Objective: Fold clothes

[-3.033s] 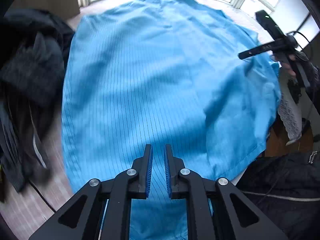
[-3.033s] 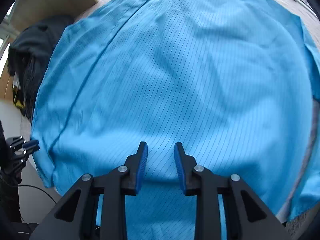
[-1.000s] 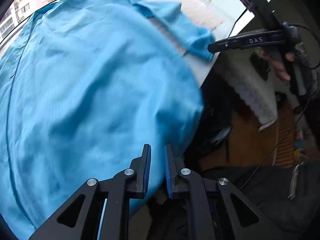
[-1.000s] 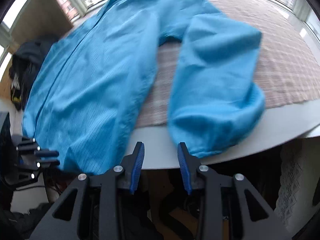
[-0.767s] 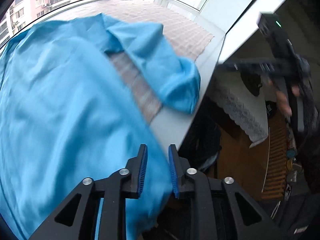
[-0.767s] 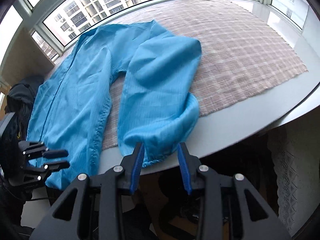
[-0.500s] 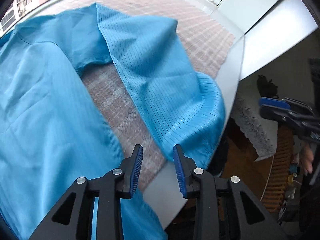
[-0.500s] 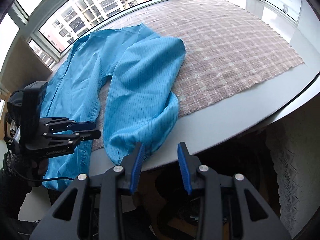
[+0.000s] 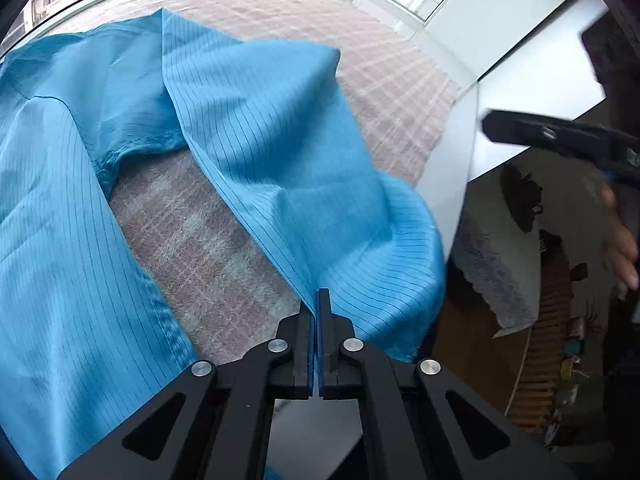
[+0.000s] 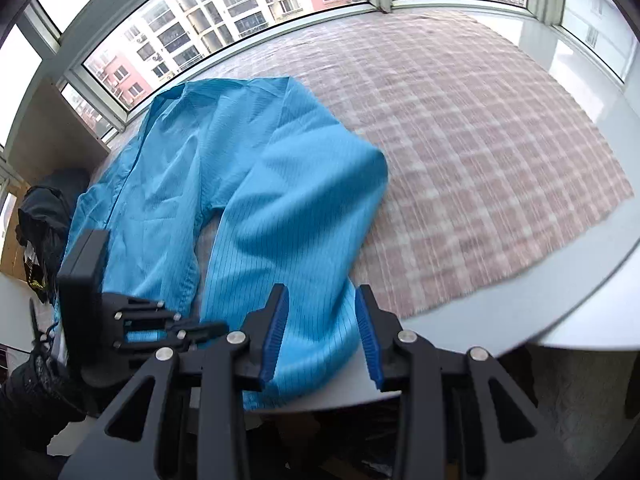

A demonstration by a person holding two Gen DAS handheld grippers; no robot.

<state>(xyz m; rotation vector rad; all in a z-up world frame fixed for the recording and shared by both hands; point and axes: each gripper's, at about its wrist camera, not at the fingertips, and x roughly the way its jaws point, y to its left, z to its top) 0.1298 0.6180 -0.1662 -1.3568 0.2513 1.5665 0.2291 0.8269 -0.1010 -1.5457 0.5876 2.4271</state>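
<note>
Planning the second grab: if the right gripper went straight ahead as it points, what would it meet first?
Probably the blue sleeve: its cuff end lies between the right gripper's open jaws at the table edge, though depth is unclear.

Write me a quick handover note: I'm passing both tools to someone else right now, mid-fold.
Left tool: shut on the edge of the blue shirt's sleeve, near the cuff at the table edge.
Right tool: open, holding nothing, over the cuff end of that sleeve.
Blue shirt: spread on the checked cloth, body to the left, sleeve angled toward you.
Done: shirt laid out, sleeve gripped.
Left: fold the sleeve in, then fold the body.
</note>
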